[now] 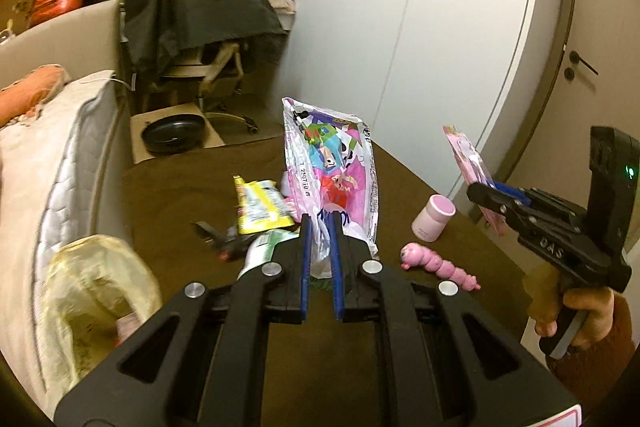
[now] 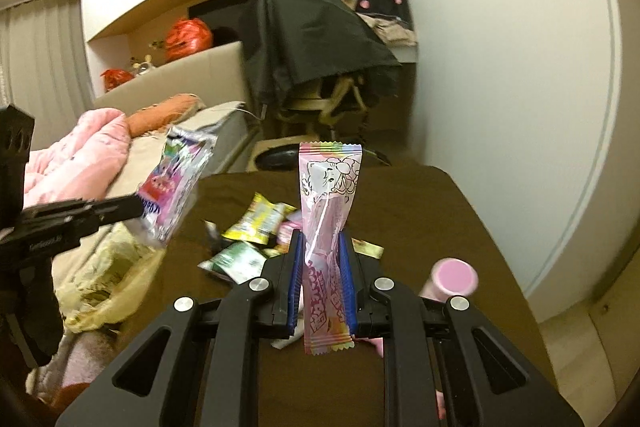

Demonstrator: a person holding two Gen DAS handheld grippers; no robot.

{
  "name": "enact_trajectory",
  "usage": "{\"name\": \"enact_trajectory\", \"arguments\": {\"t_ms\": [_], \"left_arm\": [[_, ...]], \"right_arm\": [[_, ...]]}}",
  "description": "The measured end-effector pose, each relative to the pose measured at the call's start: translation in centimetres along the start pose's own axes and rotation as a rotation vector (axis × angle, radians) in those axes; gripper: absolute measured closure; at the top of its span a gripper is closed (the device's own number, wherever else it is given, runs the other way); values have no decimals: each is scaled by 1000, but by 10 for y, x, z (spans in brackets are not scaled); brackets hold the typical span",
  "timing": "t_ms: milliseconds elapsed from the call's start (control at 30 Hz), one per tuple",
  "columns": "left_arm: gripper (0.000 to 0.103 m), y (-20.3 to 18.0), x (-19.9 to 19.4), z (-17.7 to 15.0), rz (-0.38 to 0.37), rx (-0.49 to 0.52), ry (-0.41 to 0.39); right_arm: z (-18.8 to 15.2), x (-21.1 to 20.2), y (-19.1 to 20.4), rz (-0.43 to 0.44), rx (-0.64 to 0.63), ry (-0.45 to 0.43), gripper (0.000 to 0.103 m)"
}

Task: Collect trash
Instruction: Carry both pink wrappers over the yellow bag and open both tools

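My left gripper (image 1: pixel 320 223) is shut on a colourful cartoon snack bag (image 1: pixel 332 163), which stands up above the brown table (image 1: pixel 400 327); the same cartoon snack bag (image 2: pixel 176 187) shows at the left of the right wrist view. My right gripper (image 2: pixel 320 239) is shut on a long pink candy wrapper (image 2: pixel 328 227), held upright over the table; the right gripper (image 1: pixel 486 197) appears at the right of the left wrist view. Still on the table lie a yellow wrapper (image 1: pixel 260 205) and a green-white packet (image 2: pixel 236 261).
A pink cup (image 1: pixel 432 217) and a pink caterpillar toy (image 1: pixel 440 265) sit on the table's right side. A yellowish plastic bag (image 1: pixel 92 291) hangs open at the table's left edge beside the bed (image 1: pixel 52 163). A draped chair (image 1: pixel 200 11) stands behind.
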State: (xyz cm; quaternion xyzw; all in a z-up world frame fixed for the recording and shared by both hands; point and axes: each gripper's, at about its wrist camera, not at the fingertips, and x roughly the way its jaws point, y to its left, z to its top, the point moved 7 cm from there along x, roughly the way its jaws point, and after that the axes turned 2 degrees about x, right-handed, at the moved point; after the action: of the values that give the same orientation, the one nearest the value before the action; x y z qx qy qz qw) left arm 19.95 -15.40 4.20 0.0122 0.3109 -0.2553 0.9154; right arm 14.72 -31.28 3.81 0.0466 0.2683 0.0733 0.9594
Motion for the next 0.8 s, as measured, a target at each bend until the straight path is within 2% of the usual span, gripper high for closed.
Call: {"name": "enact_trajectory", "arguments": {"t_ms": [200,433,567,800], "left_arm": [[95,43,-40,-20,66,-27,-24],[94,105,-80,-59,177,-116,-39],[94,137,-92,-81,195,-186,-33],[94,175,-107,-107,211,-248,-25]], "right_arm": [[7,13,57,80,-52,8,86],[6,38,126,160,-119,49,86],[0,49,155,186,-153,77,86],[-10,63,197,216,-196,120,86]]}}
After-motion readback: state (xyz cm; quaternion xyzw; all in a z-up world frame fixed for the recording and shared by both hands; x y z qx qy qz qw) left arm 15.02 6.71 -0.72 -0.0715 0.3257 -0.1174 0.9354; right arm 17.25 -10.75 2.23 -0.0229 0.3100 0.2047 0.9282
